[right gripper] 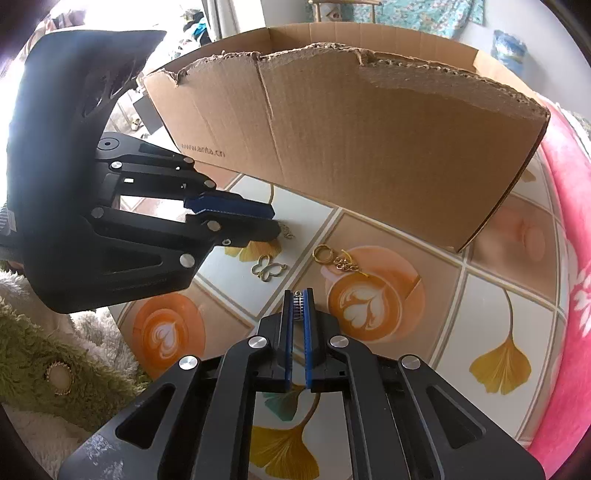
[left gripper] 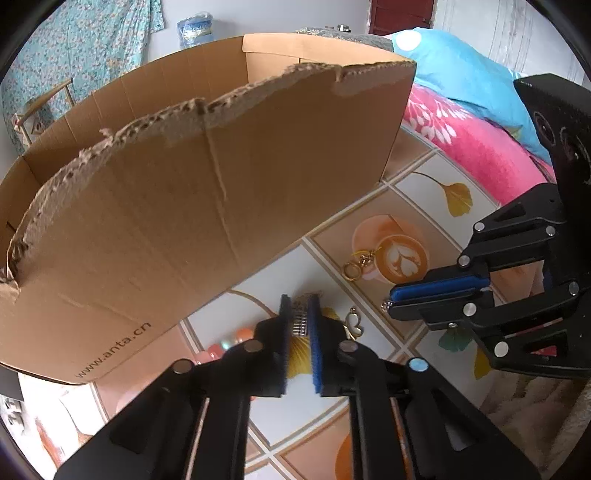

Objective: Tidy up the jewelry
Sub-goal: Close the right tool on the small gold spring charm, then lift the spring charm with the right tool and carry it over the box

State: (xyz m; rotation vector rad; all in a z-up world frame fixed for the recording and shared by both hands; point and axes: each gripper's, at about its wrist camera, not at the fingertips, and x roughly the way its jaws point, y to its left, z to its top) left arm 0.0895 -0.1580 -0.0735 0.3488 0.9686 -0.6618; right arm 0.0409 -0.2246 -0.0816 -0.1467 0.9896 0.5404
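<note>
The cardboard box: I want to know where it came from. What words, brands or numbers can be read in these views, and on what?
"www.anta.cn": printed in dark letters low on the outer wall of the cardboard box, clear in the left wrist view.
The same print shows on the box in the right wrist view, but is too small and blurred there to read fully.
Blue package behind the box: it carries a pattern or print, too blurred to read.
No other text shows.

cardboard box (right gripper: 369,140): 1 | grippers: 2, left gripper (left gripper: 300,319), right gripper (right gripper: 298,301) | silver bead strands: 2, one (left gripper: 300,322), one (right gripper: 298,306) | gold key ring with chain (right gripper: 338,260): 1 | butterfly pendant (right gripper: 267,268): 1
</note>
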